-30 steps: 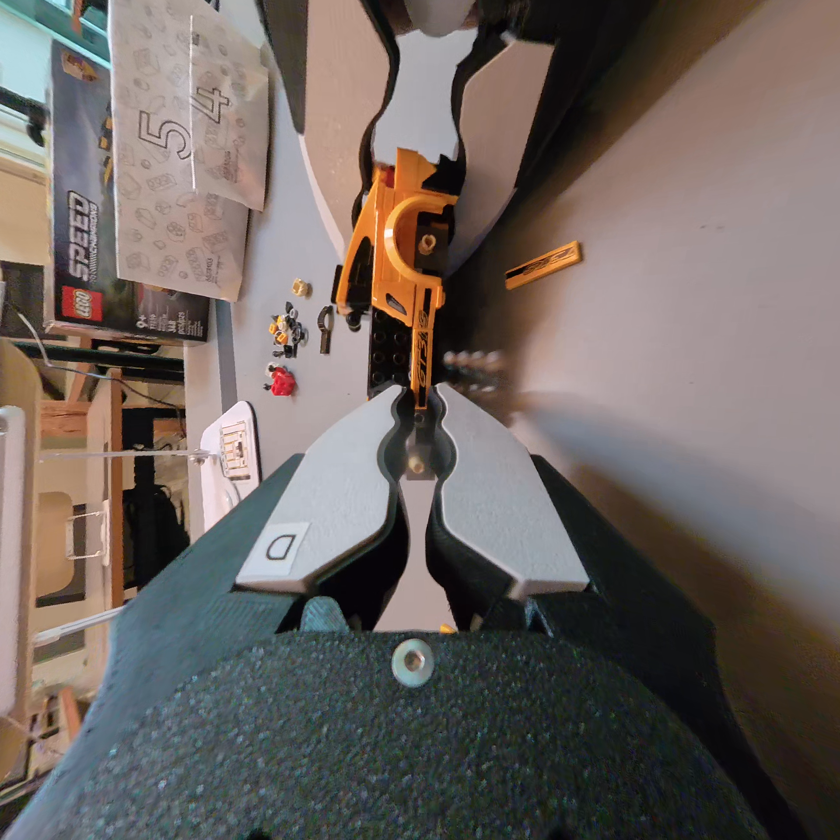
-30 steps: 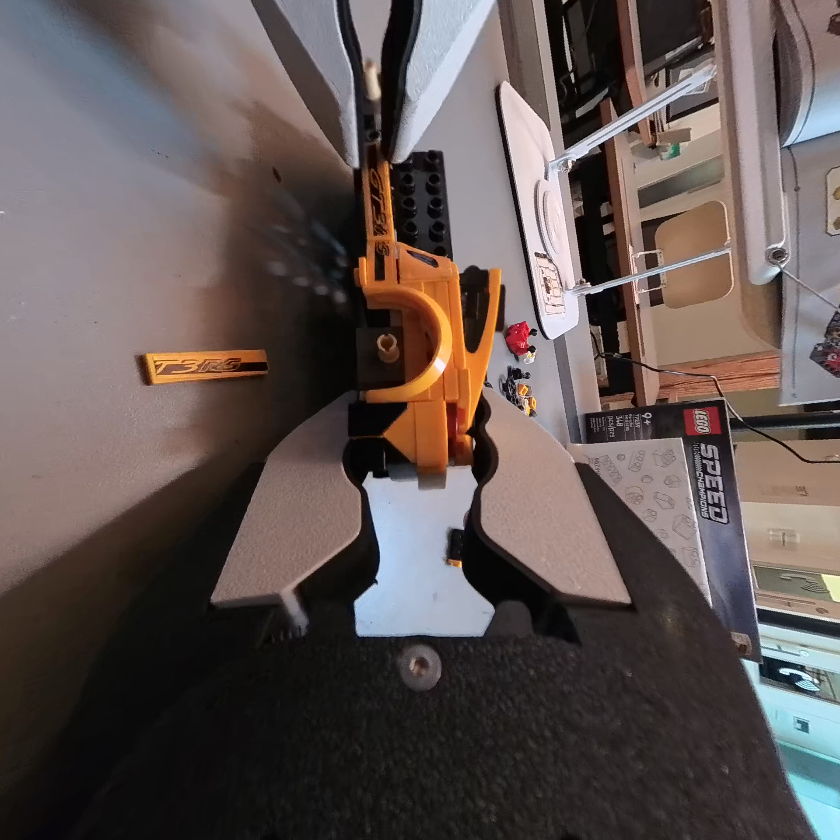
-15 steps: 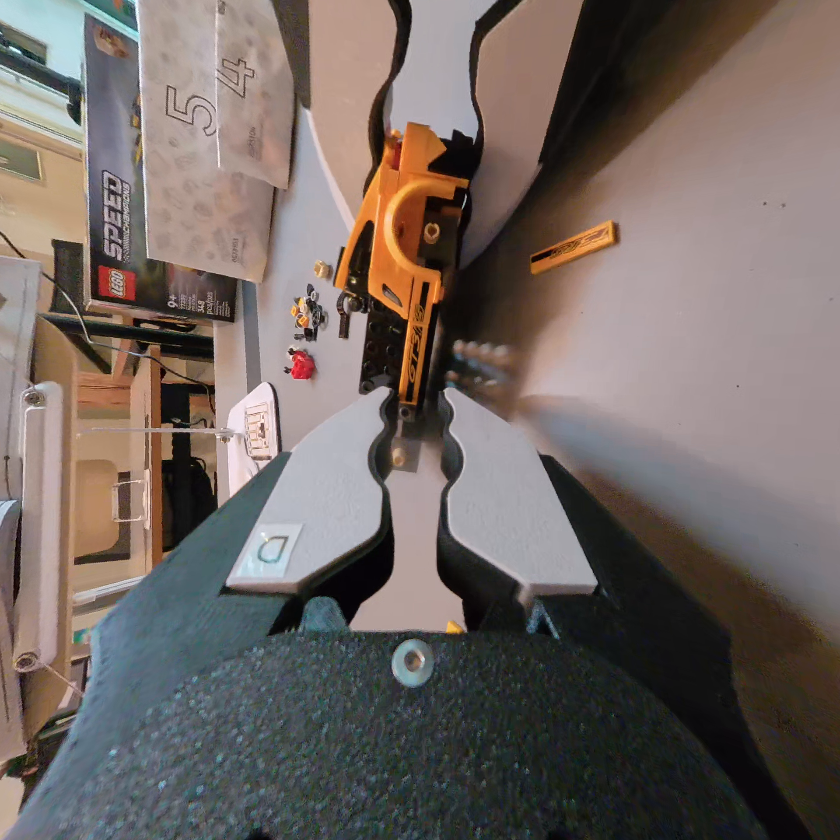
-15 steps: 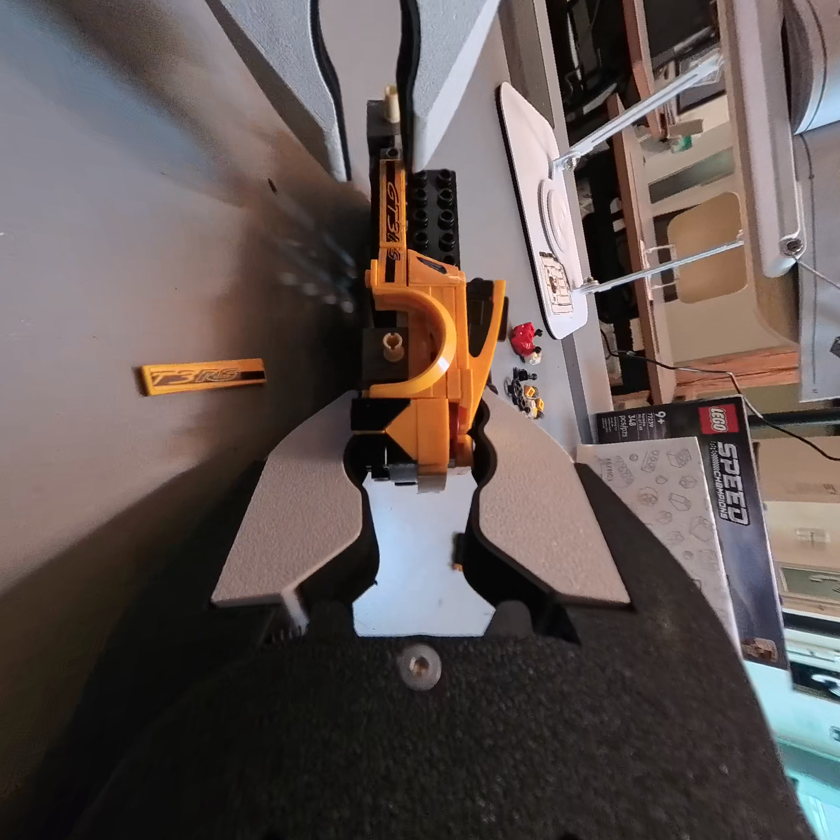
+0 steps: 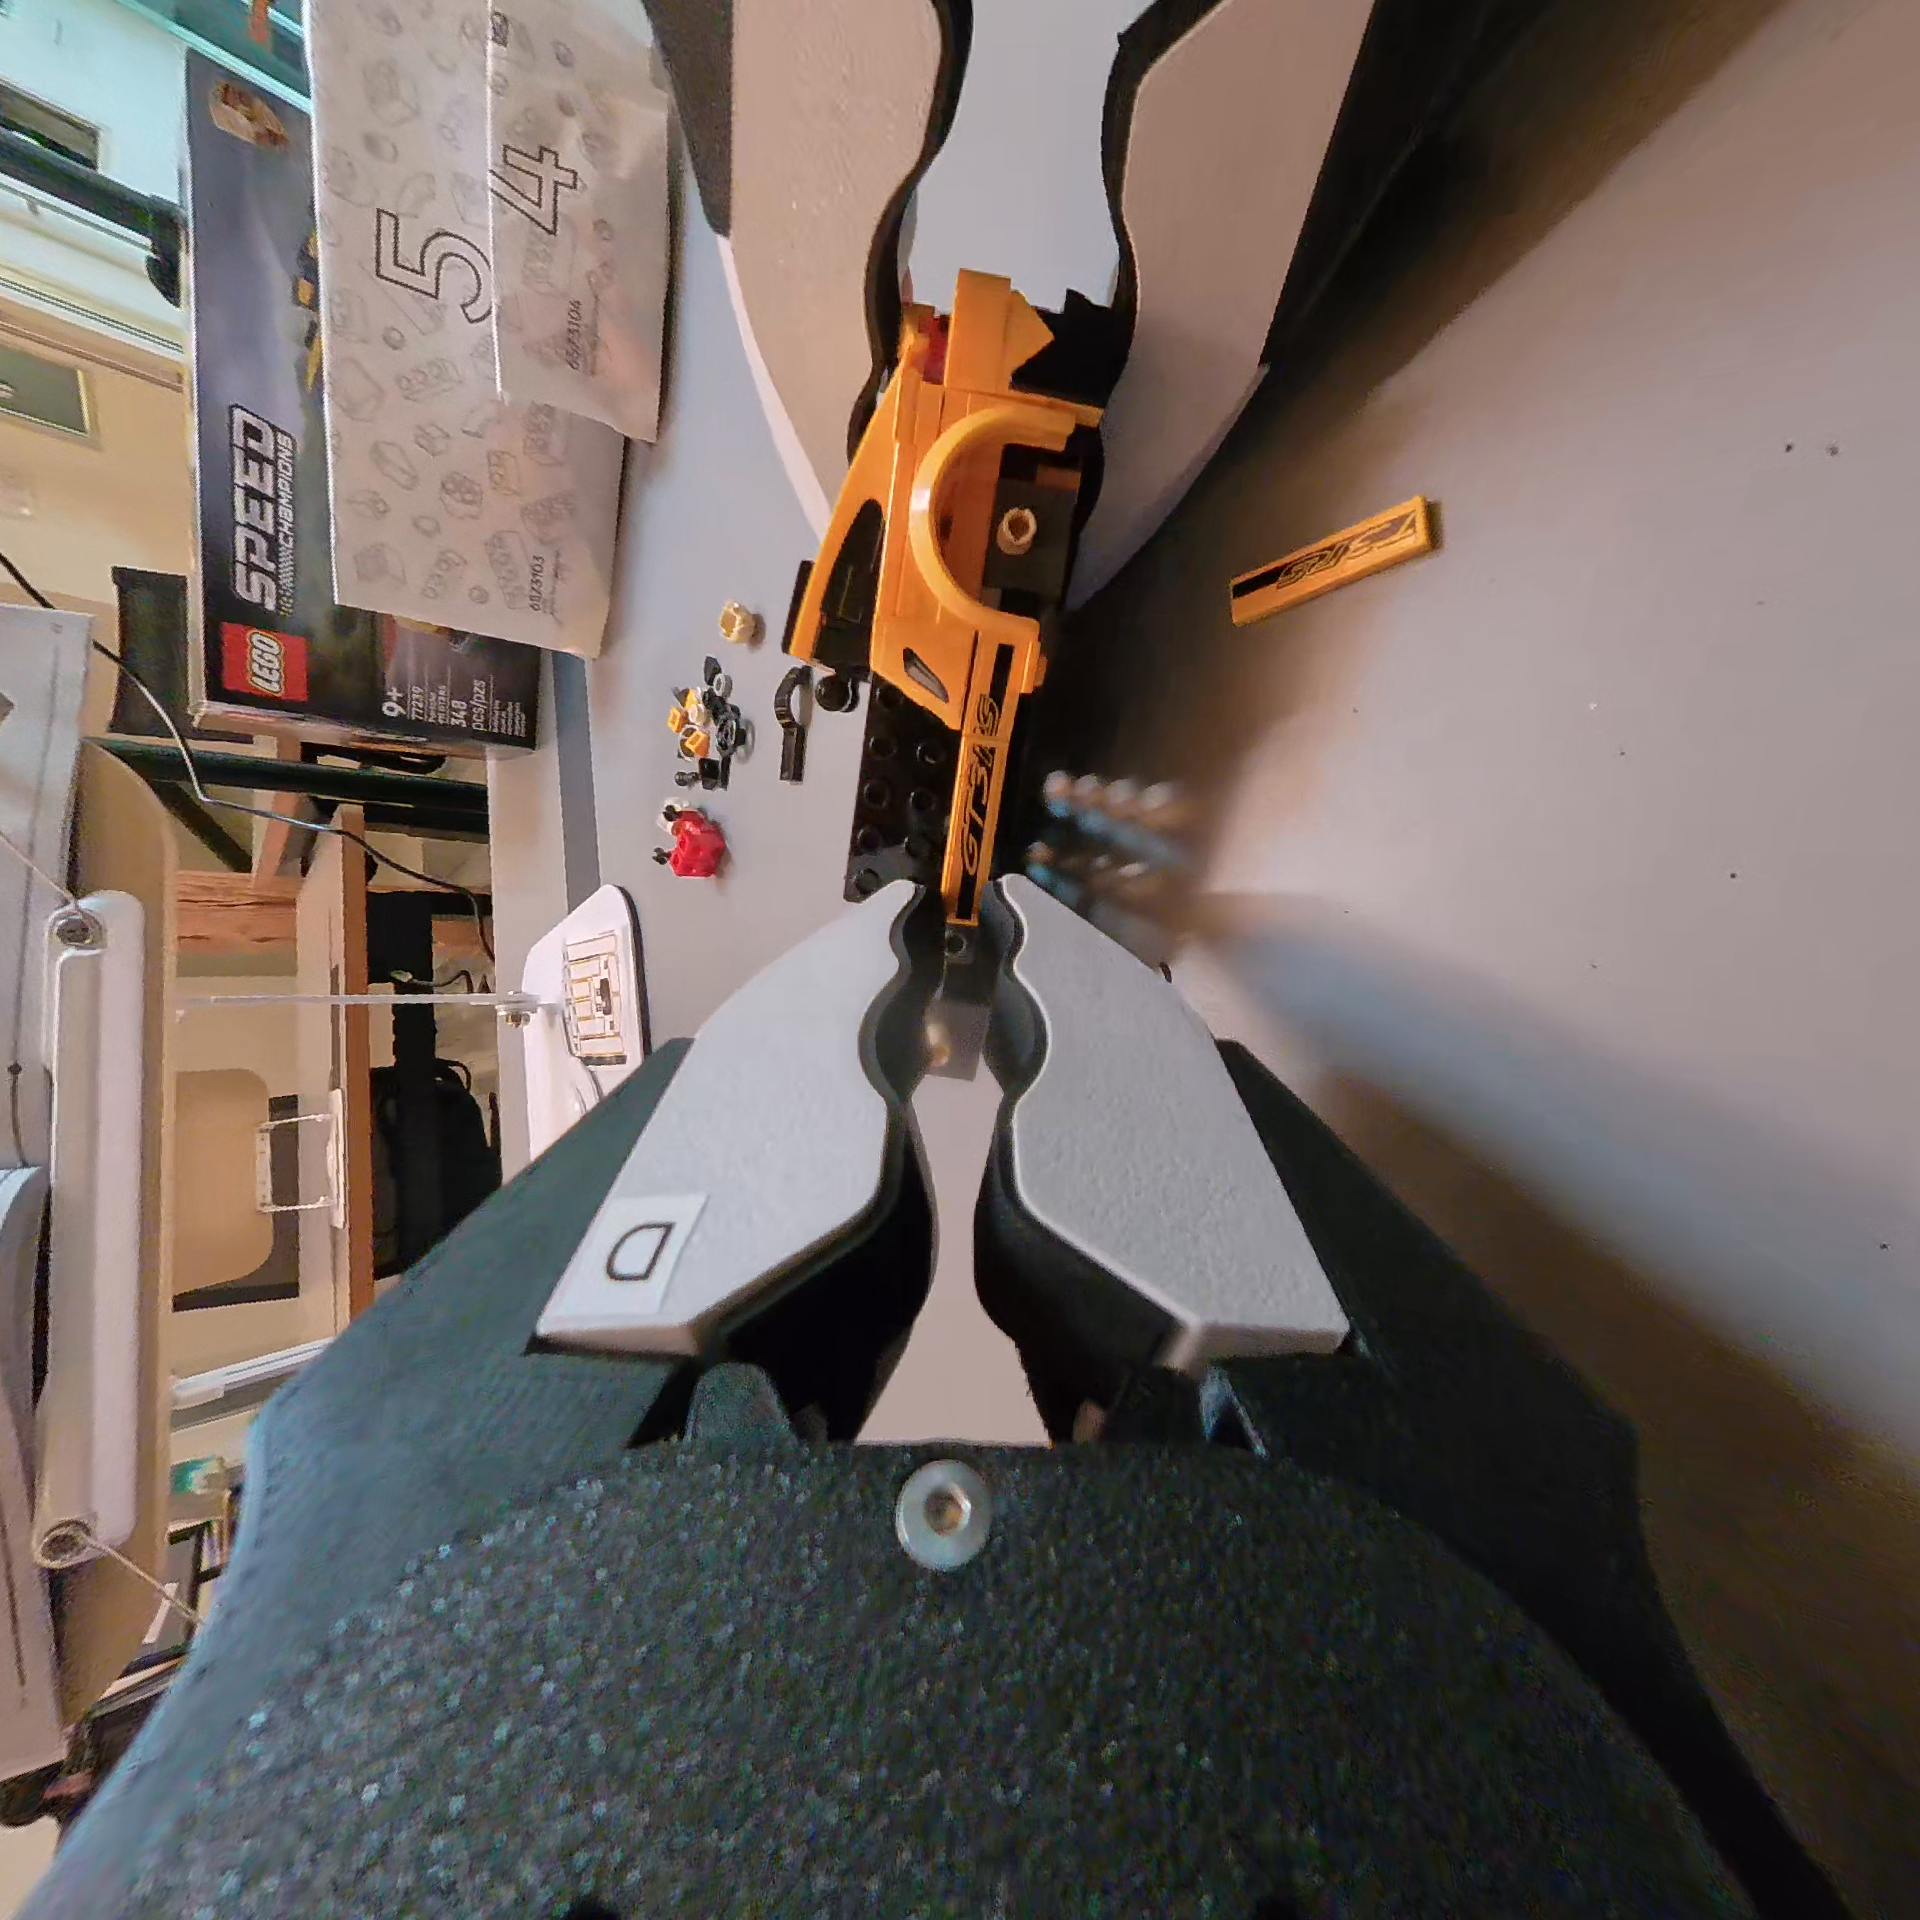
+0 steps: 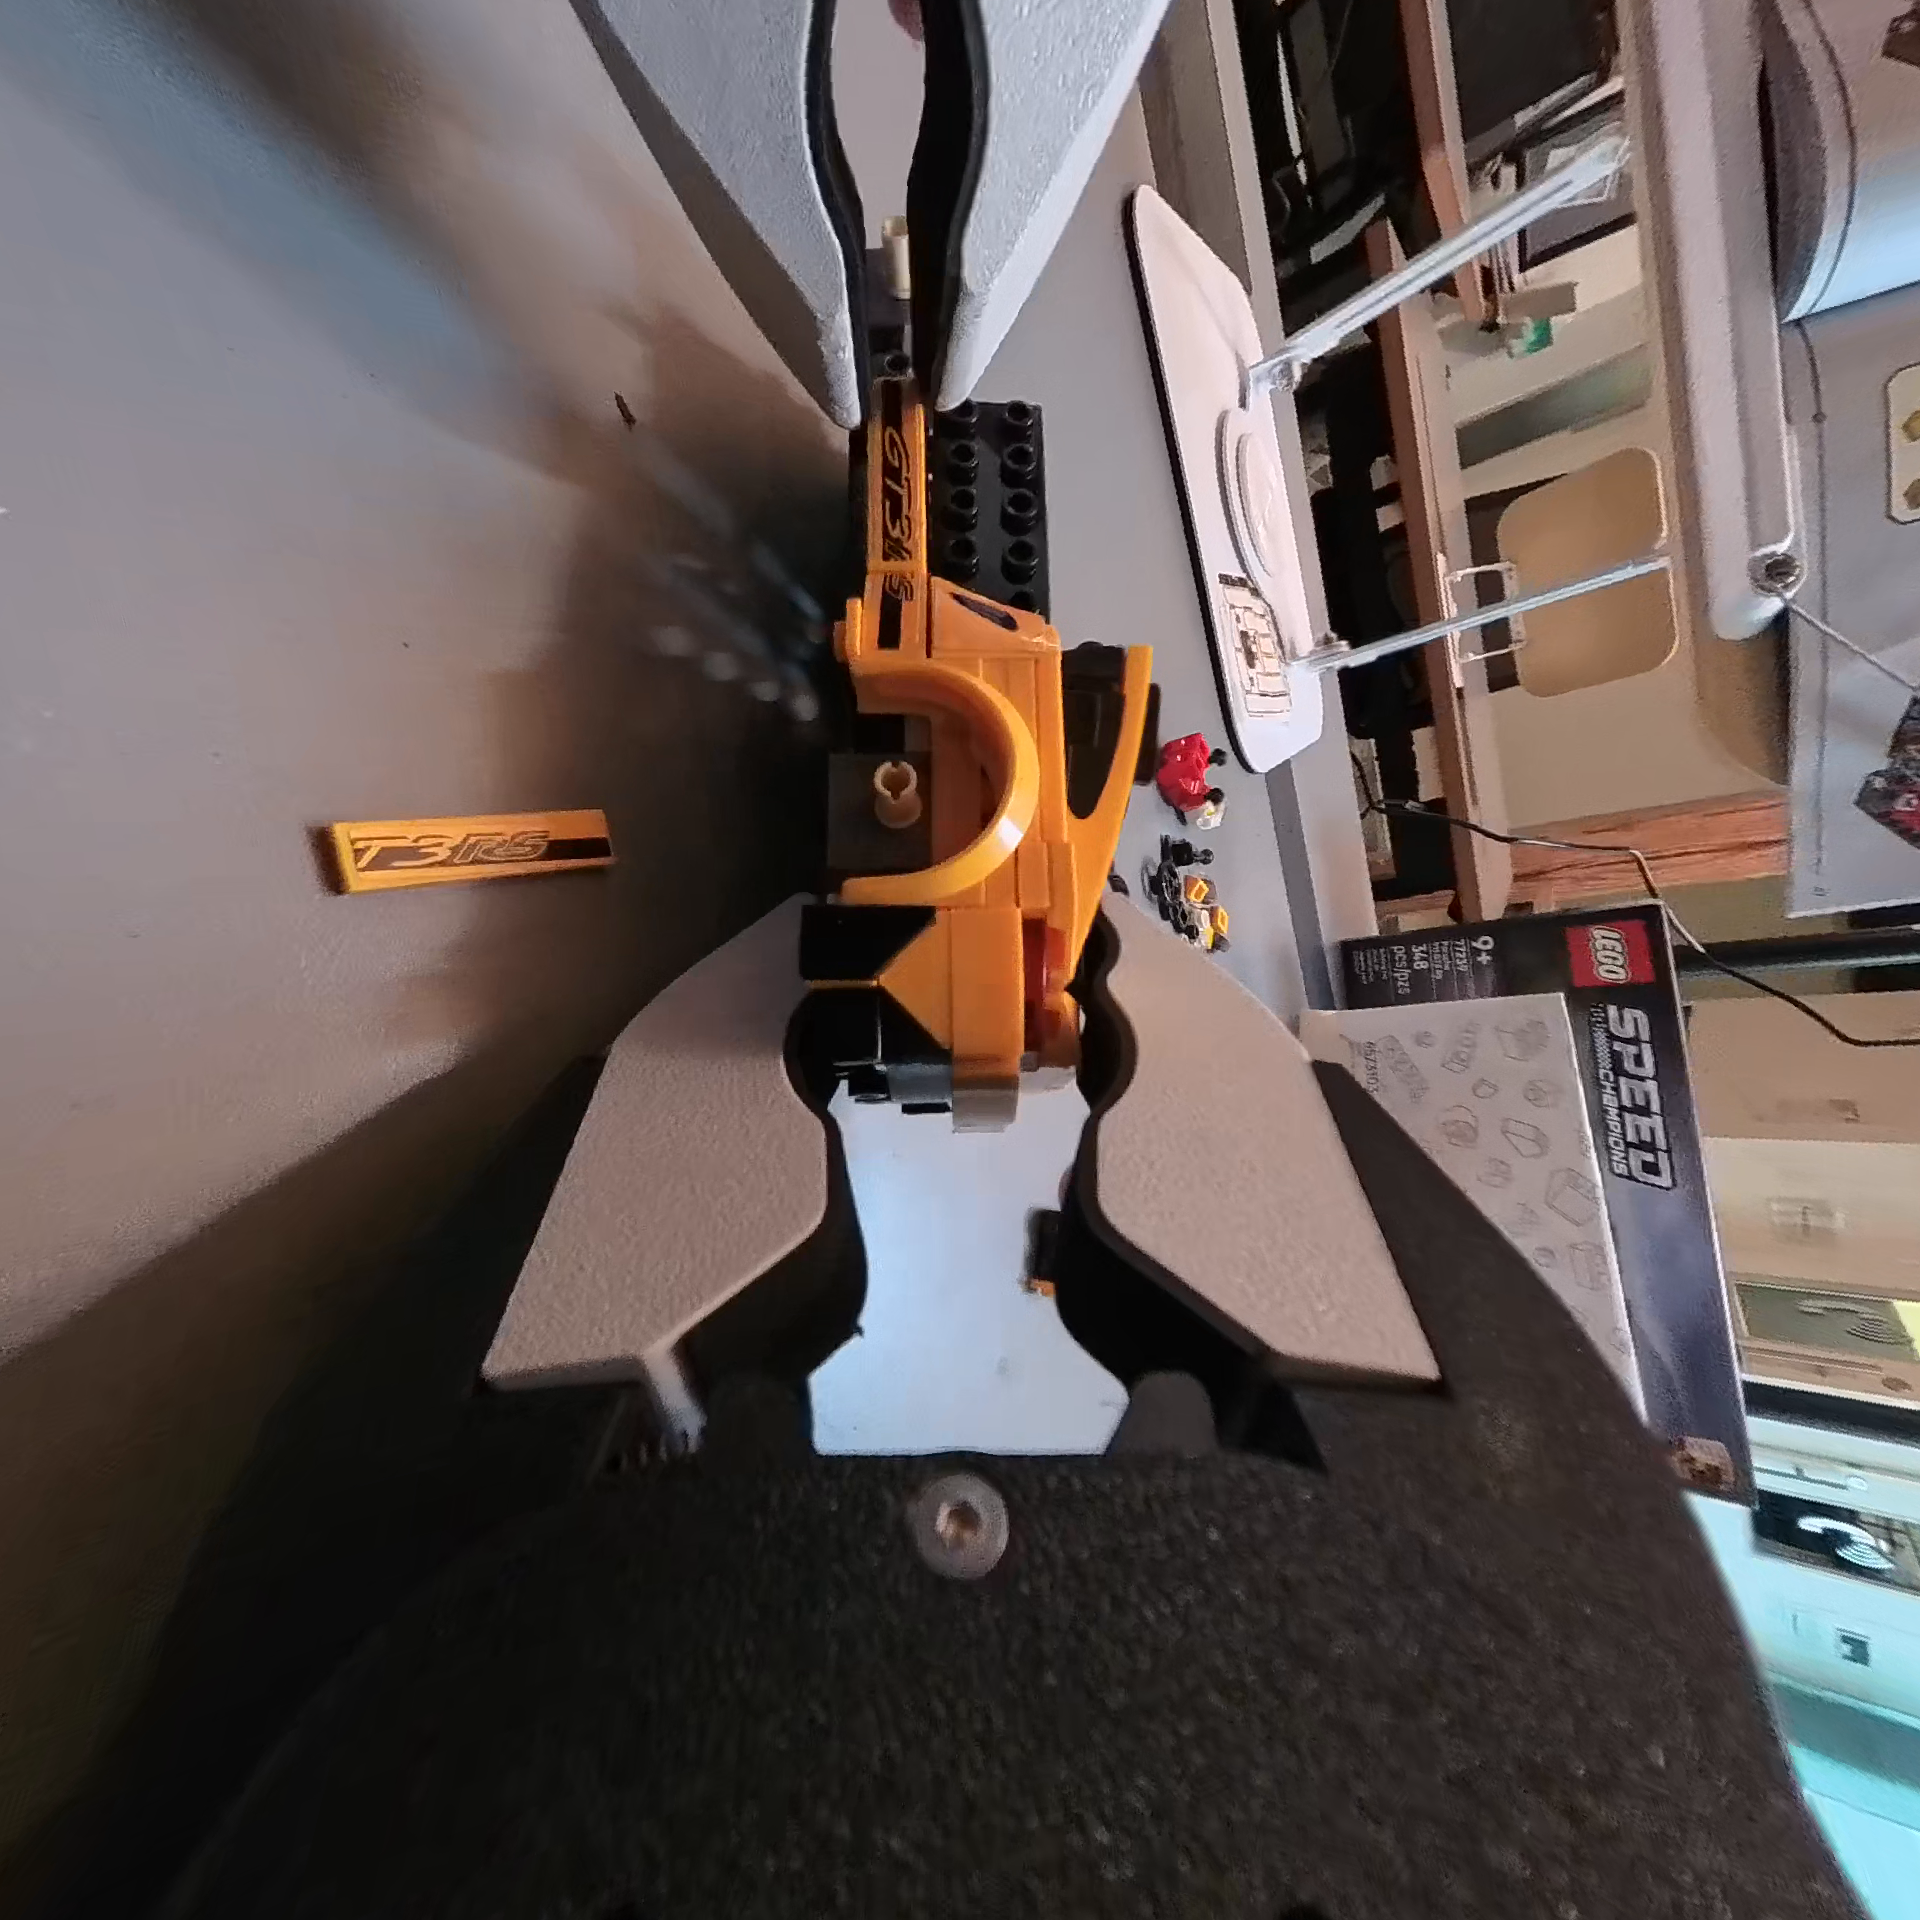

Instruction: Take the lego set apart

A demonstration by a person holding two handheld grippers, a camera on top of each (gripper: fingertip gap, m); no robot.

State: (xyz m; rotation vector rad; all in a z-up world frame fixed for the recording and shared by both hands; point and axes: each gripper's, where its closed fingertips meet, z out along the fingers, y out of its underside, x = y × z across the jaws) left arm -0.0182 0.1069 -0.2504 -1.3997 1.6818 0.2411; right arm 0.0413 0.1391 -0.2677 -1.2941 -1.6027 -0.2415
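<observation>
- The orange and black lego car (image 5: 940, 582) was held above the grey table (image 5: 1558, 935), between the two grippers, each one at one end of it.
- The left gripper (image 5: 958, 914) was clenched on the thin end of the car, where a long orange side strip (image 5: 977, 800) and a black studded plate (image 5: 899, 800) come out.
- The right gripper (image 6: 940, 1013) grasped the thick end of the car, its fingers (image 6: 686, 1122) pressed on both sides of the body.
- A loose orange tile (image 6: 470, 850) lay flat on the table, apart from the car.
- Several small loose pieces (image 5: 707, 722) and a red piece (image 5: 694, 844) lay near the table edge.
- The set box (image 5: 260, 499) stood further away, with two paper bags (image 5: 468, 343) lying on it.
</observation>
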